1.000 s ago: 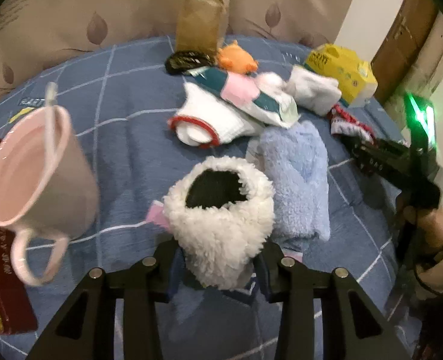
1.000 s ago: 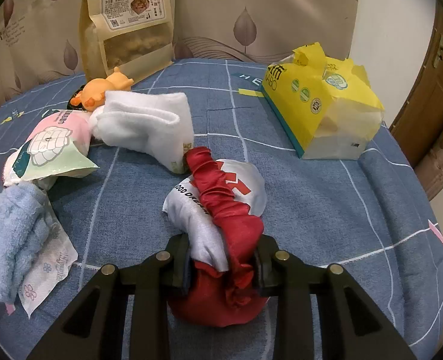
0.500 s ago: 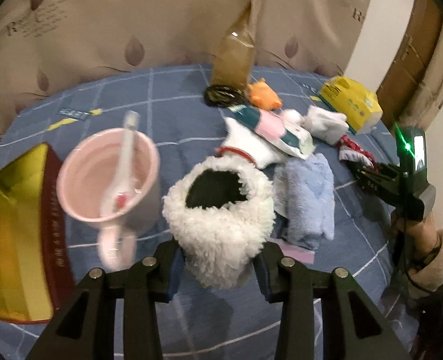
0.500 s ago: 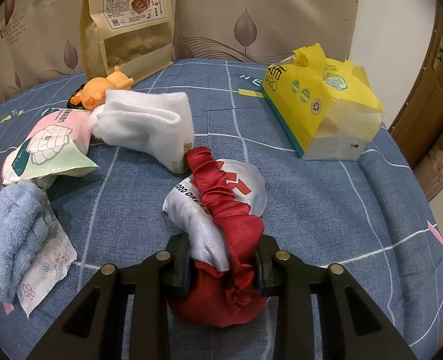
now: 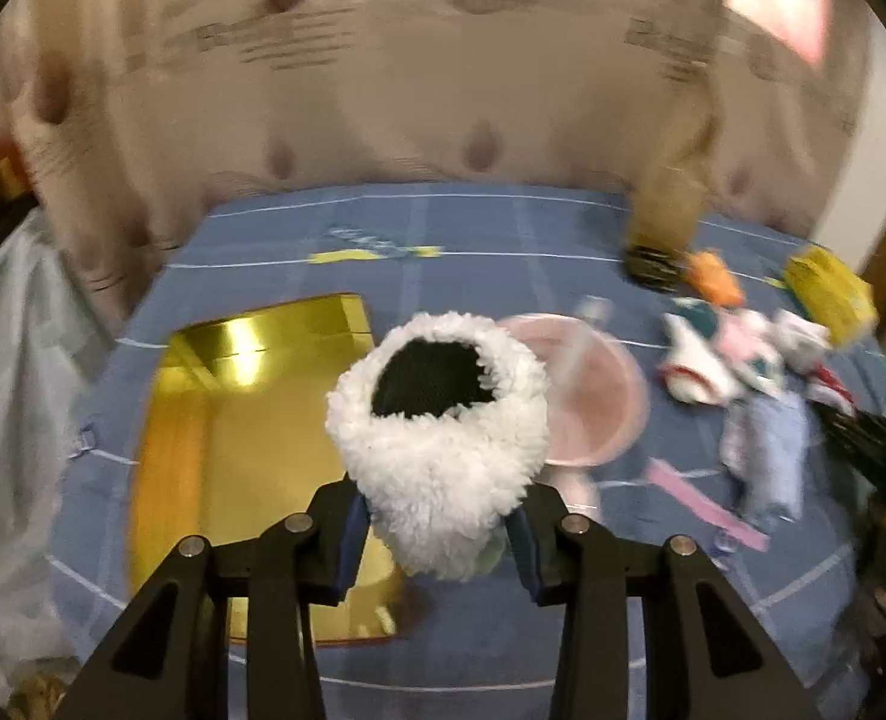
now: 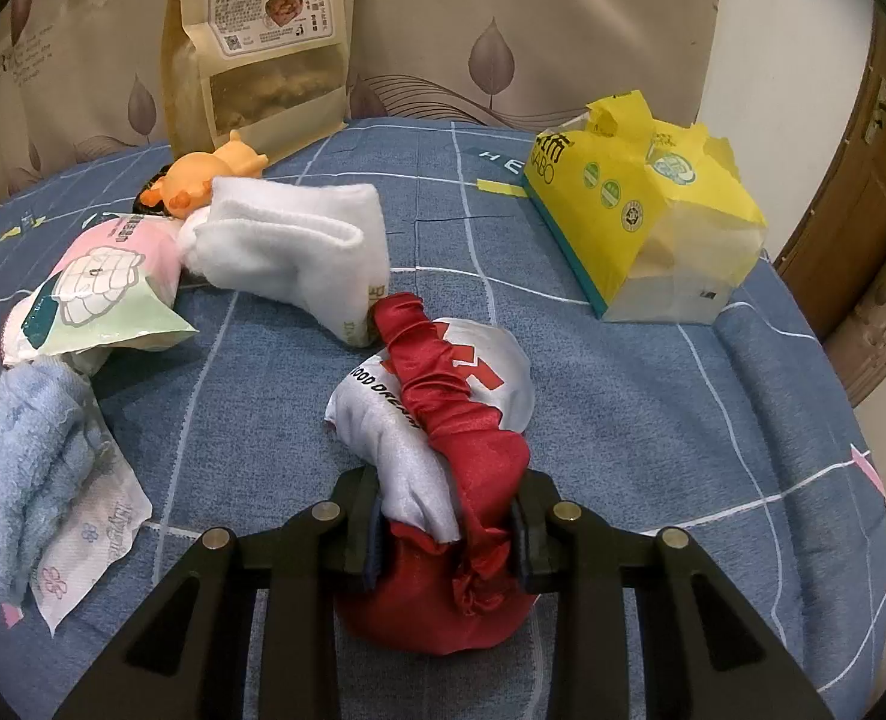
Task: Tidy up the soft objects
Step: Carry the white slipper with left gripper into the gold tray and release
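My left gripper (image 5: 440,531) is shut on a white fluffy slipper (image 5: 440,450) with a dark opening, held in the air over the near right part of a gold box (image 5: 227,420). My right gripper (image 6: 445,534) is shut on a red and white satin eye mask (image 6: 443,420) that rests on the blue cloth. A white sock (image 6: 299,252), a light blue towel (image 6: 17,468) and a pink and green packet (image 6: 101,288) lie to its left. The right gripper also shows at the right edge of the left wrist view (image 5: 868,444).
A pink cup with a spoon (image 5: 586,396) stands right of the gold box. A yellow tissue pack (image 6: 646,204), a brown snack bag (image 6: 263,42) and an orange toy (image 6: 203,174) stand at the back. A clear plastic bag (image 5: 5,396) hangs at the left table edge.
My left gripper has swung left and up with the slipper, from above the towel past the pink cup to over the gold box. My right gripper and the eye mask have not moved.
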The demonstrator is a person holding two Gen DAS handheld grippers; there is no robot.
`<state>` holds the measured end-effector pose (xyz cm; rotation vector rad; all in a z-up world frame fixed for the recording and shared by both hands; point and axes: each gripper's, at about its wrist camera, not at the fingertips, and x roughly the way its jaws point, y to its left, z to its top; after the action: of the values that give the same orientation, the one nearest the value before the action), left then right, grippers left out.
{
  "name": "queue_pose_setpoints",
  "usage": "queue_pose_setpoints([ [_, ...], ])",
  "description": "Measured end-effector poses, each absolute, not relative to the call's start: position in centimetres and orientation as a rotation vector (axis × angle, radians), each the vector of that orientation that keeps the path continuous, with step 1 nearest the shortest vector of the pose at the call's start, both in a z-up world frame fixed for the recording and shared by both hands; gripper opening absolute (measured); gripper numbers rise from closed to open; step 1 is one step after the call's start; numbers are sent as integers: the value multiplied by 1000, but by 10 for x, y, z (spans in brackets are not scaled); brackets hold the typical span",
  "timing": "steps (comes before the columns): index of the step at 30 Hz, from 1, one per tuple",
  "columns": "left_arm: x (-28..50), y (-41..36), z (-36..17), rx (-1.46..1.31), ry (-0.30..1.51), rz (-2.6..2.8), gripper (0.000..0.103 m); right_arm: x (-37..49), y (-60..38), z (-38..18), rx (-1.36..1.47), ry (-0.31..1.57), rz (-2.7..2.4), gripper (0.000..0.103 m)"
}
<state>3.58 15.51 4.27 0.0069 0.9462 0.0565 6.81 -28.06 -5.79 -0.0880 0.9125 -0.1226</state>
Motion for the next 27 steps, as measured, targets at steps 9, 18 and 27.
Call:
queue_pose_setpoints([
  [9,69,219,24,1,993,185,40,69,-280,-58,-98,913,-128,31],
  [18,102,245,-14,-58,1081,195,40,69,-280,-58,-98,913,-128,31],
  [27,122,260,-38,-49,1145,214,41,69,-278,-58,-107,913,-133,31],
])
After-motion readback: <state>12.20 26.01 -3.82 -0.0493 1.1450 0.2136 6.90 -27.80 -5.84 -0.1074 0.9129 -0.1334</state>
